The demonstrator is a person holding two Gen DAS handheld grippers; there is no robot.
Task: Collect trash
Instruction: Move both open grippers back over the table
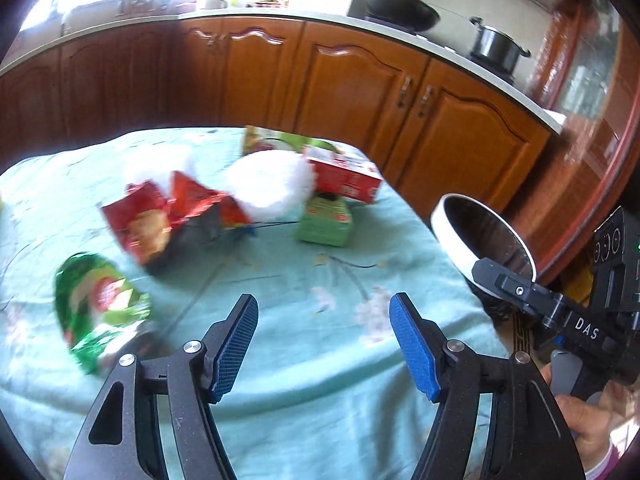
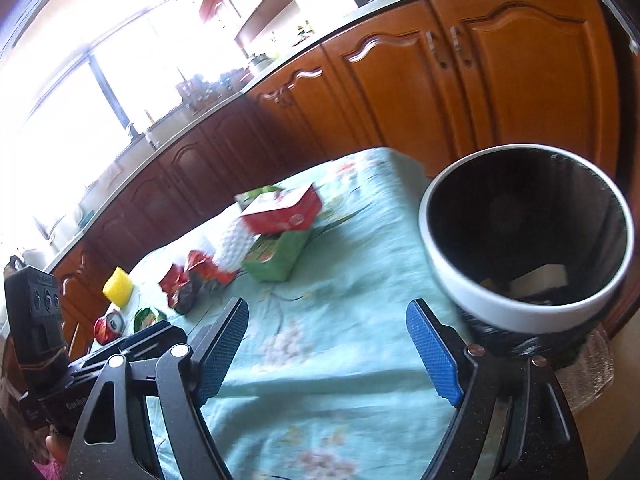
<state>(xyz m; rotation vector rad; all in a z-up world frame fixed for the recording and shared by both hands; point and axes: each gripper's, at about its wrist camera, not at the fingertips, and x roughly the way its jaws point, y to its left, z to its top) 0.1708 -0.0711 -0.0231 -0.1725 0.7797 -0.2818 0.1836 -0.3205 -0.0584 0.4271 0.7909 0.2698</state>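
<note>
Trash lies on a table with a light-green floral cloth: a green foil wrapper, a red chip bag, crumpled white paper, a green carton and a red carton. My left gripper is open and empty above the cloth, right of the green wrapper. My right gripper is open and empty over the cloth. A black bin with a white rim stands just right of it, with scraps inside; the bin also shows in the left wrist view.
In the right wrist view a yellow sponge and a red can lie at the table's far left. Wooden kitchen cabinets run behind the table, with a wok and a pot on the counter.
</note>
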